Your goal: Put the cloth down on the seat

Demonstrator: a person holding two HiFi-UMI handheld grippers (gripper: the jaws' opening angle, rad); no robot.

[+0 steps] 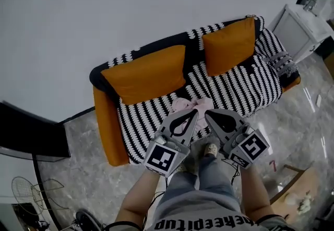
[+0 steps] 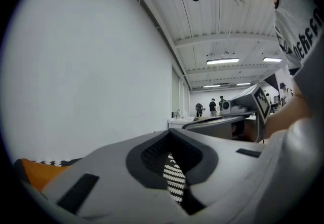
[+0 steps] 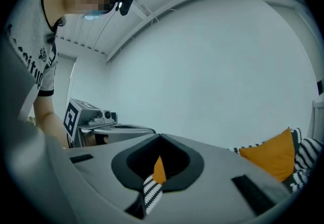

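Note:
A pink cloth (image 1: 191,105) lies crumpled on the striped seat of the sofa (image 1: 245,89), near its front edge and below the gap between the two orange cushions (image 1: 148,73). Both grippers hover just in front of it, tips pointing at the cloth. My left gripper (image 1: 196,112) is shut with nothing in it, and so is my right gripper (image 1: 206,113). In the left gripper view the left gripper (image 2: 170,132) shows only striped fabric through its hole. In the right gripper view the right gripper (image 3: 161,137) shows stripes and orange through its hole.
A white cabinet (image 1: 305,29) stands right of the sofa. A grey patterned throw (image 1: 282,61) lies at the sofa's right end. A dark panel (image 1: 31,138) and a wire fan (image 1: 23,191) are at the left, a wooden piece (image 1: 297,196) at bottom right on the marble floor.

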